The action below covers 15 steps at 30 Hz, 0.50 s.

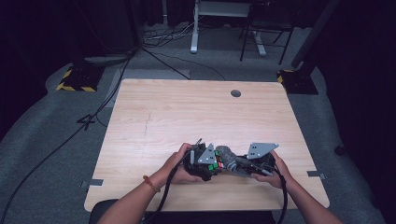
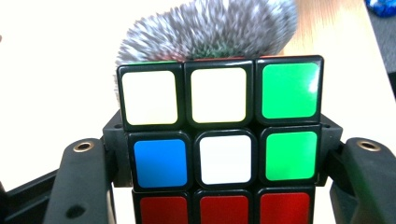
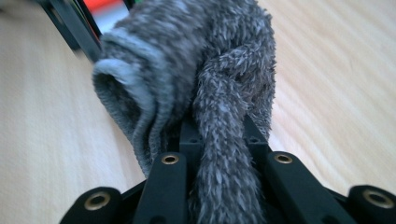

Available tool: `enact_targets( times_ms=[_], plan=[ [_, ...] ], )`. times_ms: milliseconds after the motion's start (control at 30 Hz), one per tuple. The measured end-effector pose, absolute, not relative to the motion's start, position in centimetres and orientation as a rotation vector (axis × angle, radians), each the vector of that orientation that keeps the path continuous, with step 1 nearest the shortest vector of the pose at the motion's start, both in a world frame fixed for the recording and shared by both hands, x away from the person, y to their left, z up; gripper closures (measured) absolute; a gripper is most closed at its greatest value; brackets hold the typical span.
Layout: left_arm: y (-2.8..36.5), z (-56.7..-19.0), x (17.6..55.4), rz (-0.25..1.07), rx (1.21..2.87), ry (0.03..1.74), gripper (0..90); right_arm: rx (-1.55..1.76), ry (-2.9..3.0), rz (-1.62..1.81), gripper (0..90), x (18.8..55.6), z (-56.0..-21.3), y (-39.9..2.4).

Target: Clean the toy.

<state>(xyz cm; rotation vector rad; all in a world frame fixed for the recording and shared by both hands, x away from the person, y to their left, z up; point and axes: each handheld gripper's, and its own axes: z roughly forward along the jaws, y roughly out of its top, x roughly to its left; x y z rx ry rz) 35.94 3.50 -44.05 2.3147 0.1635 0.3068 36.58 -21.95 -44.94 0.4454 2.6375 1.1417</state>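
Near the table's front edge, my left gripper (image 1: 211, 165) is shut on a Rubik's cube (image 1: 214, 162). In the left gripper view the cube (image 2: 219, 140) sits between the two black jaws, pinched at its middle layer, its face showing white, green, blue and red stickers. My right gripper (image 1: 236, 166) is shut on a grey fuzzy cloth (image 1: 226, 154), which is pressed against the cube's far side (image 2: 210, 32). In the right gripper view the cloth (image 3: 196, 70) bunches out of the jaws, with a corner of the cube (image 3: 100, 4) behind it.
The wooden table (image 1: 187, 112) has a round cable hole (image 1: 236, 93) at the back right. Beyond it, on the grey floor, lie cables (image 1: 173, 35), desk legs (image 1: 194, 28) and yellow-and-black striped bases (image 1: 77, 79). A dark chair (image 1: 266, 28) stands behind.
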Motion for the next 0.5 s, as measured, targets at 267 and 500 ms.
enact_targets(
  times_ms=[267,500],
  plan=[
    [2.3,-44.8,35.7,0.302,2.382,0.128,33.2,0.345,2.575,1.321,76.6,34.7,-42.6,-20.6],
    [3.0,-44.1,35.7,0.305,2.346,0.153,33.3,0.371,2.543,1.192,76.5,35.2,-43.0,-20.2]
  ],
)
